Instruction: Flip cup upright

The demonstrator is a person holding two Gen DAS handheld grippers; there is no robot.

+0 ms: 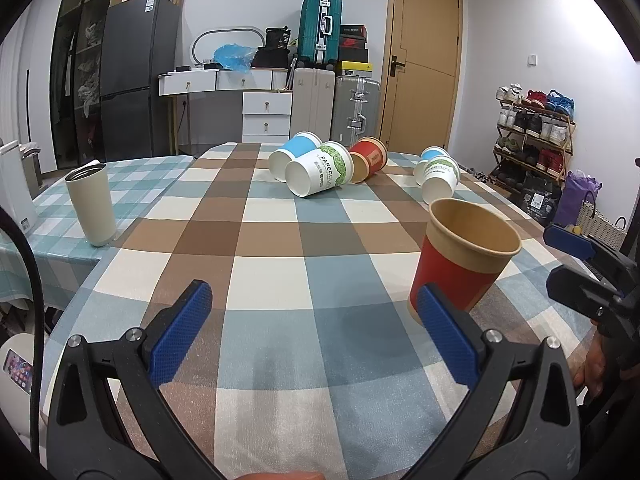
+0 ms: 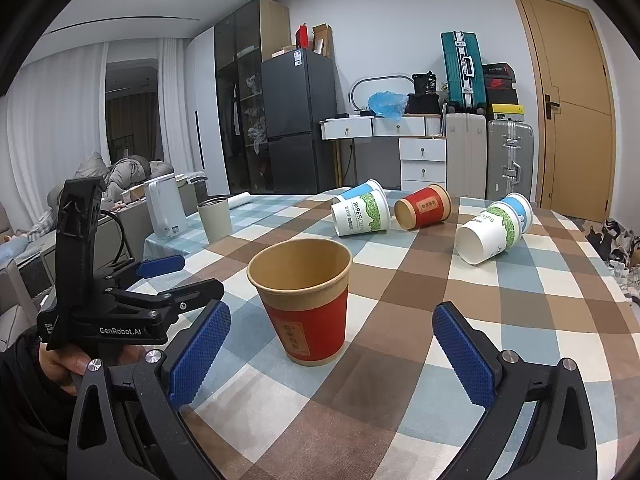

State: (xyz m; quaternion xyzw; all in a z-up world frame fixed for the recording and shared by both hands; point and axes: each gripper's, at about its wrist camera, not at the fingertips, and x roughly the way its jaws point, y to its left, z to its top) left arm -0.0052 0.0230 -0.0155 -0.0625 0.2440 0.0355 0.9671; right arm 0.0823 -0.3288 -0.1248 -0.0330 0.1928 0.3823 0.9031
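A red and tan paper cup [image 1: 464, 258] stands upright on the checked tablecloth; in the right wrist view the cup [image 2: 306, 300] sits just ahead of my open right gripper [image 2: 334, 320], between its blue pads but untouched. My left gripper [image 1: 316, 292] is open and empty, with the cup just past its right pad [image 1: 448, 340]. Further back lie several cups on their sides: a blue and a green-printed white pair [image 1: 316, 172], a red one [image 1: 368, 159], and another white and blue pair [image 1: 438, 178].
A cream metal tumbler [image 1: 92, 204] stands upright at the table's left. A white kettle [image 2: 166, 208] stands beyond it. The right gripper shows at the edge of the left view [image 1: 592, 272]. Suitcases, drawers and a fridge stand behind the table.
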